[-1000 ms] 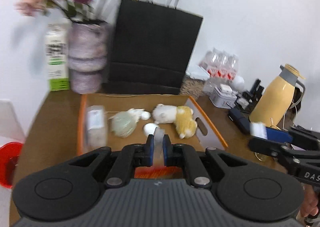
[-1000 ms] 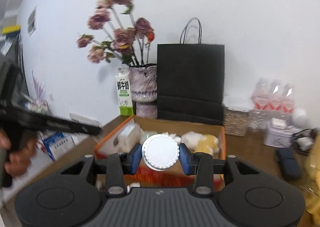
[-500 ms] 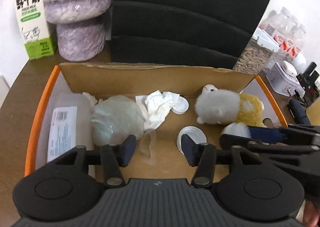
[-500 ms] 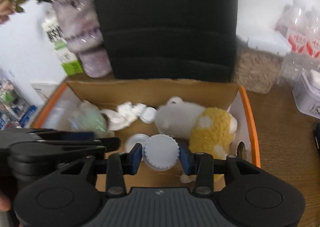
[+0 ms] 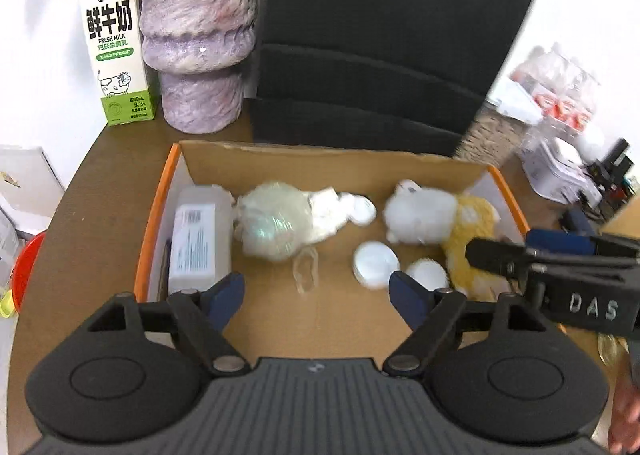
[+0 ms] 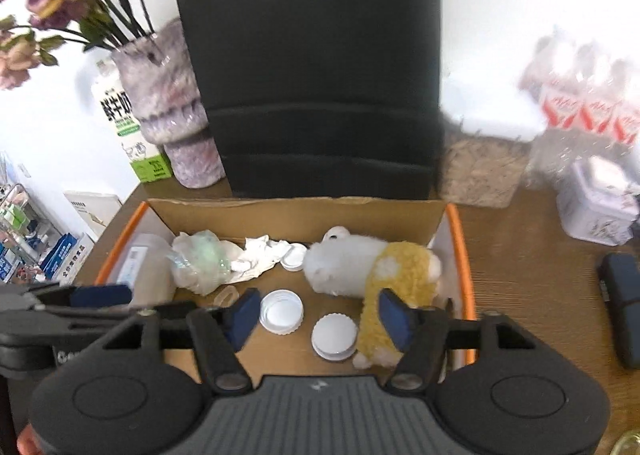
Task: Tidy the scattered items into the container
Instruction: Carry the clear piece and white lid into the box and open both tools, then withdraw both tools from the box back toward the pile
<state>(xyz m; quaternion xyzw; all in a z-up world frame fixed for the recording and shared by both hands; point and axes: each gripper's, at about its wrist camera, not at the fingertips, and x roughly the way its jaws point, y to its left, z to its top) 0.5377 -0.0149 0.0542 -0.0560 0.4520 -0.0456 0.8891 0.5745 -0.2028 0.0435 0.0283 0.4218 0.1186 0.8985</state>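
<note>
An orange-rimmed cardboard box [image 5: 154, 215] [image 6: 464, 255] holds a white-and-yellow plush toy [image 5: 436, 215] [image 6: 372, 267], a crumpled plastic bag [image 5: 272, 223] [image 6: 204, 259], a white bottle [image 5: 196, 243], a small clear wrapper [image 5: 306, 275] and three white lids [image 5: 374, 263] [image 6: 334, 335] [image 6: 281, 311] [image 6: 293, 256]. My left gripper [image 5: 318, 295] is open and empty above the box's near side. My right gripper [image 6: 320, 315] is open and empty above two of the lids; it also shows in the left wrist view [image 5: 500, 255].
A black paper bag [image 5: 380, 35] [image 6: 312, 55], a purple vase [image 5: 196, 27] with flowers and a milk carton [image 5: 114, 35] stand behind the box. A seed jar [image 6: 480, 171], bottled drinks [image 6: 580, 103], a white tin [image 6: 596, 199] and a dark case [image 6: 624, 299] are at the right.
My left gripper let go of the clear wrapper into the box and opened wide. My right gripper opened and dropped its white lid into the box beside the plush toy.
</note>
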